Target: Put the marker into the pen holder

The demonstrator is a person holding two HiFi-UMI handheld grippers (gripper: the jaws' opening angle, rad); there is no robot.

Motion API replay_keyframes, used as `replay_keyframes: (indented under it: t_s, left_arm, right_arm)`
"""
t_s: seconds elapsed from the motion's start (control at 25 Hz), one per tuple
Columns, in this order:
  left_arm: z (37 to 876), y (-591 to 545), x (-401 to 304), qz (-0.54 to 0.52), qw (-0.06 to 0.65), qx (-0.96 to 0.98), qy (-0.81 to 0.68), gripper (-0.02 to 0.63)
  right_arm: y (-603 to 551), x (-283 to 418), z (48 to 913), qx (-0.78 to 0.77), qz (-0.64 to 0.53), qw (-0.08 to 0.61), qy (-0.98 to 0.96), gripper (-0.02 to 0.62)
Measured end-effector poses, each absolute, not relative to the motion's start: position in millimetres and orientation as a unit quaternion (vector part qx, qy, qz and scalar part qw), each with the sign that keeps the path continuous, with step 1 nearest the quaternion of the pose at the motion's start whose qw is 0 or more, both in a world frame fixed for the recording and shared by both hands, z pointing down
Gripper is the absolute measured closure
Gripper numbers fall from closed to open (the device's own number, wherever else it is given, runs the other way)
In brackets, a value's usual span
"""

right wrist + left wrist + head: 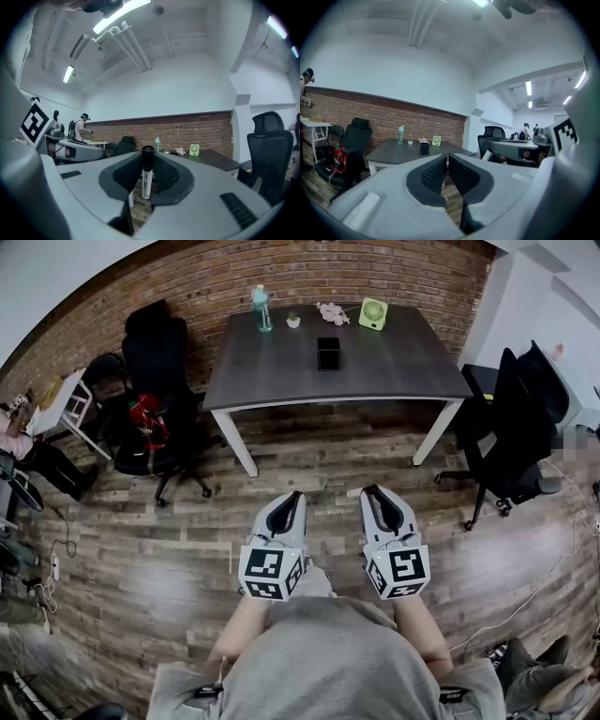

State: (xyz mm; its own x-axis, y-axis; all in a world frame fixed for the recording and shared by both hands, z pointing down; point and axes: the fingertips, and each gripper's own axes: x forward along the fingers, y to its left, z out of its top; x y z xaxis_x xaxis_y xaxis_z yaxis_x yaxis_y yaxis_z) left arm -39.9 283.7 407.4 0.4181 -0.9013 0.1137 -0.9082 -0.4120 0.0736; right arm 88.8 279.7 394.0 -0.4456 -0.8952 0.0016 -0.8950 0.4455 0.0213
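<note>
A white marker with a black cap [146, 173] stands upright between the jaws of my right gripper [148, 164], which is shut on it. In the head view the right gripper [368, 491] and my left gripper [298, 496] hang side by side over the wooden floor, well short of the dark table [394, 367]. The black pen holder [328, 352] stands at the middle of that table; it also shows small in the left gripper view as the pen holder [424, 148]. My left gripper [447, 157] has its jaws together with nothing between them.
On the table's far edge stand a bottle [262, 307], a small pot [293, 321], pink flowers [332, 311] and a green fan [372, 313]. Black office chairs stand left [155, 381] and right [511, 432] of the table. A brick wall [187, 277] is behind it.
</note>
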Motion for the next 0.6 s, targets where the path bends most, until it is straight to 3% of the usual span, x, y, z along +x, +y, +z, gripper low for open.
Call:
replay_keyframes:
  t_s: [0.6]
  left_arm:
    - [413.4, 248.8, -37.9, 0.031, 0.07, 0.844, -0.531, 0.58]
  right_arm:
    - [249.5, 84.1, 396.2, 0.524, -0.016, 0.007, -0.852, 0.527]
